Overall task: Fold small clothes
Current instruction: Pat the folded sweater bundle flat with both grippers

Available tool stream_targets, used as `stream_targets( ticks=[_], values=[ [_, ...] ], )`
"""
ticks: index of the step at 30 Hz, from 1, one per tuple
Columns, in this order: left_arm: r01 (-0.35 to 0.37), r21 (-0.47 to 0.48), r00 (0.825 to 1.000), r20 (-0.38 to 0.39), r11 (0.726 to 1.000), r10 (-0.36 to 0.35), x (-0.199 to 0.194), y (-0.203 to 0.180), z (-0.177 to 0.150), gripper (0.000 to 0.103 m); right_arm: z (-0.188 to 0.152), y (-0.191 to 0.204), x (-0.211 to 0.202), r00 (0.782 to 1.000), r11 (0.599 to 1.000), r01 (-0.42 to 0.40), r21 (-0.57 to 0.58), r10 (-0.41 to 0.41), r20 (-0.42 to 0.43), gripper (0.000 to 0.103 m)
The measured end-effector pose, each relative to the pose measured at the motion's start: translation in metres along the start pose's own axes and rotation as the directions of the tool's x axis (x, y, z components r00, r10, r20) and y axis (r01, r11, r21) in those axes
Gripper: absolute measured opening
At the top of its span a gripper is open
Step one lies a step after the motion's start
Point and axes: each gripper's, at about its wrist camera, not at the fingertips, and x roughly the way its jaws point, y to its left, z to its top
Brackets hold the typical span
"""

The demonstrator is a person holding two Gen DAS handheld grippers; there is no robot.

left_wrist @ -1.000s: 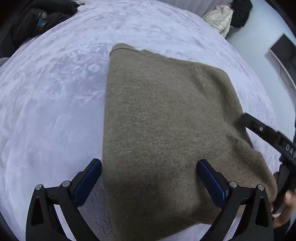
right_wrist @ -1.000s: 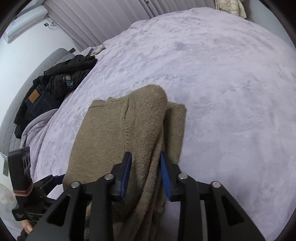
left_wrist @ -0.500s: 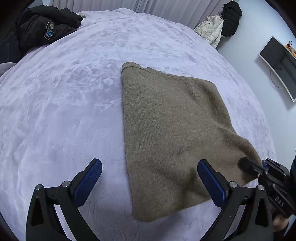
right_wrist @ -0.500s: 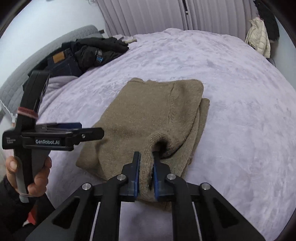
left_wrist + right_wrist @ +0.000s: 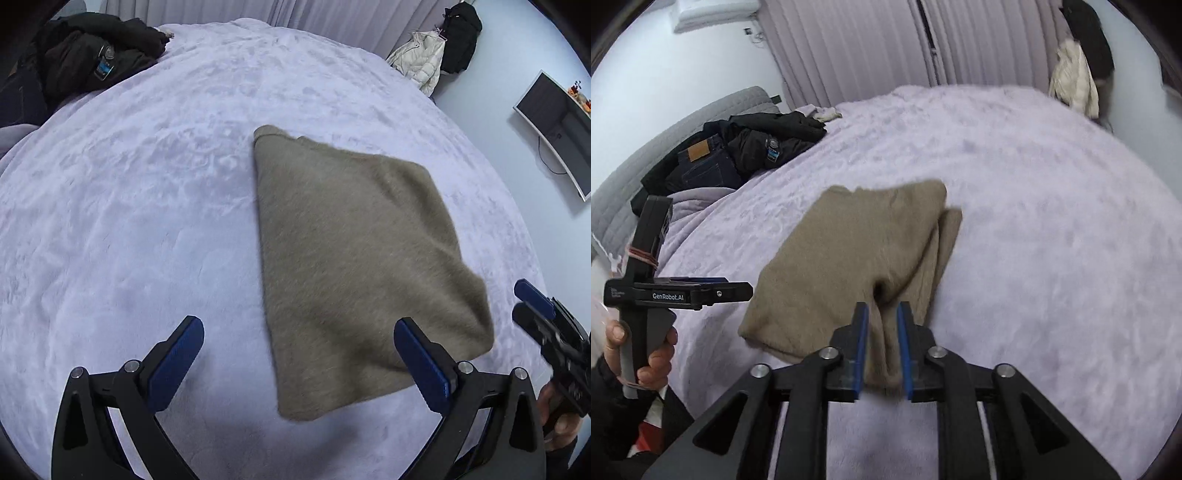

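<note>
A folded olive-brown knit garment (image 5: 354, 258) lies flat on the lavender bed cover (image 5: 129, 221); it also shows in the right wrist view (image 5: 857, 258). My left gripper (image 5: 299, 354) is open and empty, held above the garment's near edge. My right gripper (image 5: 881, 343) has its jaws a little apart with the garment's near edge lying between the pads, not pinched. The right gripper also shows in the left wrist view (image 5: 532, 299), just off the garment's right corner.
A pile of dark clothes (image 5: 85, 62) with jeans (image 5: 701, 162) lies at the bed's far left. A white jacket (image 5: 421, 62) and a black one hang at the far right by the curtains. A monitor (image 5: 554, 125) is on the right wall.
My right gripper has opened and let go of the garment's edge, and both grippers have pulled back and up. The garment now lies flat and folded on the bed.
</note>
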Motion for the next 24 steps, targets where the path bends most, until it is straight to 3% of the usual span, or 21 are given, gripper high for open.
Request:
stream_targets(
  ticks=[1, 3, 6, 8, 9, 10, 11, 13, 15, 18, 20, 21, 22, 24],
  values=[
    [0.013, 0.013, 1.0, -0.006, 1.0, -0.013, 0.005, -0.008, 0.005, 0.103, 0.01, 0.008, 0.002, 1.0, 0.999, 0.011, -0.041, -0.01, 0.007, 0.084],
    [0.013, 0.053, 0.999, -0.036, 0.999, -0.011, 0.023, -0.024, 0.008, 0.103, 0.025, 0.018, 0.013, 0.998, 0.995, 0.052, -0.085, -0.049, 0.036, 0.082],
    [-0.062, 0.073, 0.993, -0.097, 0.995, 0.069, 0.052, -0.022, -0.006, 0.103, 0.036, 0.016, 0.042, 0.997, 0.996, -0.069, -0.057, 0.068, -0.031, 0.042],
    [-0.037, 0.037, 0.991, -0.128, 0.999, 0.041, 0.066, -0.009, -0.018, 0.103, 0.032, 0.003, 0.066, 0.972, 0.976, -0.216, 0.03, 0.218, -0.091, 0.041],
    [-0.005, 0.01, 0.993, -0.121, 1.0, 0.006, 0.066, -0.001, -0.024, 0.103, 0.027, -0.004, 0.079, 0.962, 0.97, -0.236, 0.064, 0.242, -0.125, 0.034],
    [0.015, 0.006, 0.994, -0.111, 1.0, -0.014, 0.063, 0.003, -0.027, 0.103, 0.02, -0.013, 0.092, 0.965, 0.978, -0.193, 0.085, 0.205, -0.166, 0.007],
    [0.025, 0.012, 0.994, -0.105, 1.0, -0.024, 0.059, 0.004, -0.029, 0.103, 0.012, -0.027, 0.104, 0.966, 0.984, -0.144, 0.109, 0.163, -0.2, 0.0],
    [0.024, 0.025, 0.995, -0.102, 0.999, -0.021, 0.05, 0.003, -0.032, 0.103, 0.004, -0.052, 0.106, 0.951, 0.945, -0.223, 0.24, 0.265, -0.157, 0.0],
    [0.023, 0.017, 0.995, -0.101, 1.0, -0.021, 0.042, 0.003, -0.033, 0.103, 0.004, -0.053, 0.1, 0.95, 0.939, -0.233, 0.252, 0.275, -0.147, 0.001],
    [0.02, 0.039, 0.997, -0.08, 0.999, -0.017, 0.034, -0.001, -0.034, 0.103, 0.017, -0.039, 0.082, 0.971, 0.968, -0.195, 0.16, 0.213, -0.109, 0.009],
    [-0.061, 0.079, 0.992, -0.109, 0.995, 0.07, 0.044, -0.007, -0.038, 0.103, 0.031, -0.037, 0.076, 0.991, 0.988, -0.111, 0.102, 0.119, -0.067, 0.039],
    [-0.076, 0.082, 0.989, -0.121, 0.994, 0.086, 0.051, -0.007, -0.04, 0.103, 0.04, -0.038, 0.079, 0.997, 0.995, -0.045, 0.09, 0.05, -0.055, 0.075],
    [-0.071, 0.07, 0.99, -0.117, 0.995, 0.079, 0.053, -0.006, -0.041, 0.103, 0.05, -0.041, 0.084, 0.999, 0.996, 0.018, 0.085, -0.014, -0.045, 0.087],
    [-0.067, 0.06, 0.992, -0.107, 0.996, 0.073, 0.052, -0.004, -0.042, 0.103, 0.067, -0.046, 0.1, 0.996, 0.995, 0.077, 0.067, -0.074, -0.046, 0.086]
  ],
)
